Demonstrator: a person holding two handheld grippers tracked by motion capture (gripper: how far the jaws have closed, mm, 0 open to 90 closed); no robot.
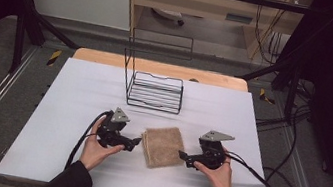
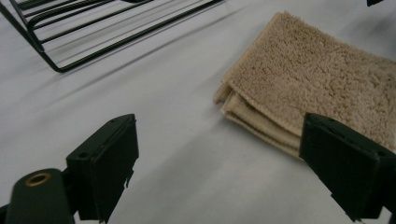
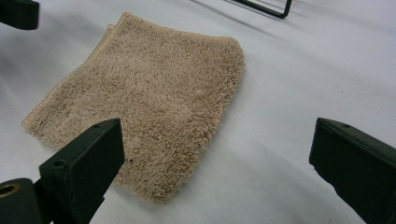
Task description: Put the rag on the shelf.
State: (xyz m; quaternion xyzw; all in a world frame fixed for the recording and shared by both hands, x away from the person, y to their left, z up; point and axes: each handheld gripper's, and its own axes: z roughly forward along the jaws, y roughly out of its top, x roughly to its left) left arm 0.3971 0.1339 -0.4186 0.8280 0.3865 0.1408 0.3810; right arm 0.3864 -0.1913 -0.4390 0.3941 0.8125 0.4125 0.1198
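White sheeting covers the table (image 1: 66,108), on which a folded beige terry towel (image 1: 162,146) is laid flat near the front edge, with a black wire rack (image 1: 155,91) set well behind it toward the wooden far edge. The left gripper (image 1: 134,143) is held just beside the towel's left side, where the stacked folds are seen in the left gripper view, and its jaws are spread wide with nothing between them. The right gripper (image 1: 182,155) is held at the towel's right side (one jaw overlapping the towel's corner in the right gripper view), likewise spread apart and empty.
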